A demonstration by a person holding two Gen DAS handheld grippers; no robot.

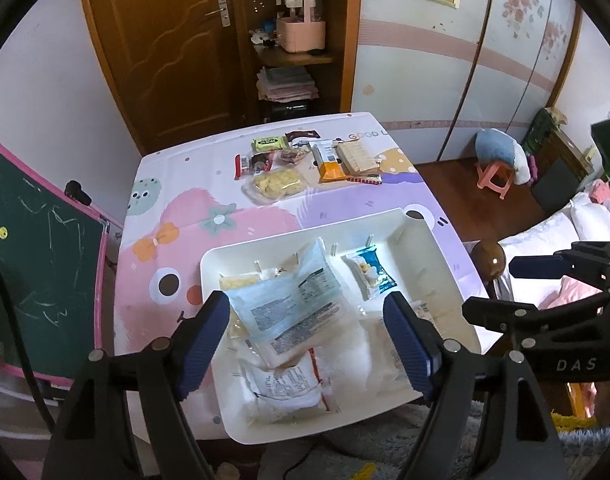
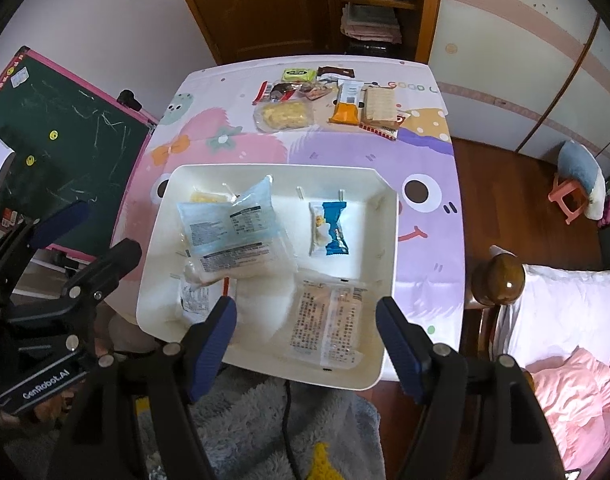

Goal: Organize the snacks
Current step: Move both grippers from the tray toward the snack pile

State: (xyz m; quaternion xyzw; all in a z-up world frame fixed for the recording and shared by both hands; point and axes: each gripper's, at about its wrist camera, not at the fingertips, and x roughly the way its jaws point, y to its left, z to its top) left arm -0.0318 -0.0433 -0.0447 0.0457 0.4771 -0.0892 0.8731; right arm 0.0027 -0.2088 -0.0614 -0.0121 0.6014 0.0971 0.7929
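My left tool [image 1: 307,340] spread wide above white tray [image 1: 433,248], nothing gripped; pale blue packet [image 1: 285,300] lies loose below on heap of clear packets. My right tool [image 2: 307,344] also apart, empty, over printed clear packet [image 2: 329,320] in tray's near corner. Blue-white candy packet [image 2: 329,228] alone in far section. More snacks [image 2: 333,100] in row at bench [image 2: 265,148] far edge.
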